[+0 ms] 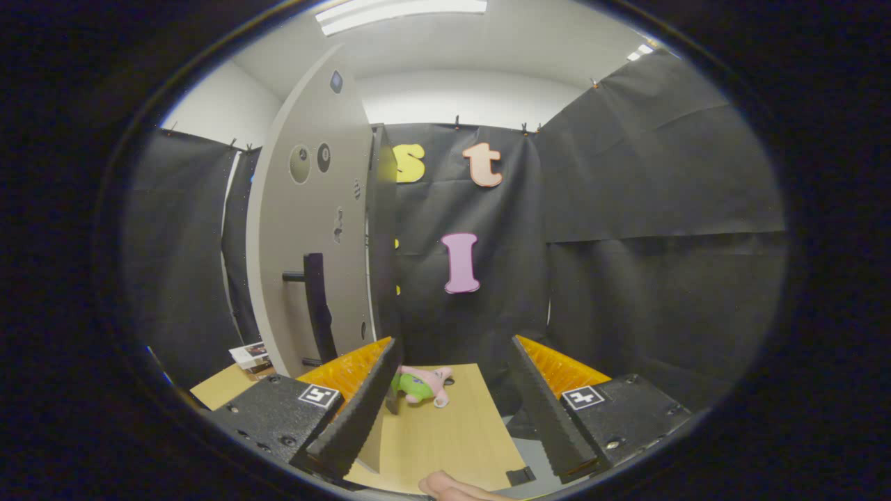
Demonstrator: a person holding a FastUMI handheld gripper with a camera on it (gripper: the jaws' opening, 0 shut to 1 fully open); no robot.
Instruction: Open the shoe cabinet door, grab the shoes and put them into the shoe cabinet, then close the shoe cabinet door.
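The shoe cabinet's grey door (310, 229) stands swung open, edge-on, just left of and beyond my left finger. Its dark bar handle (317, 306) sits low on the door face. My gripper (452, 393) is open, with nothing between its fingers. A small pink and green plush shoe (421, 385) lies on the wooden tabletop (445, 438), just ahead of the fingers and close to the left one. The cabinet's inside is hidden behind the door.
A small printed card or box (249, 355) lies on the table left of the door. A person's fingertip (452, 487) shows at the table's near edge. Black cloth walls close in the booth behind and to the right.
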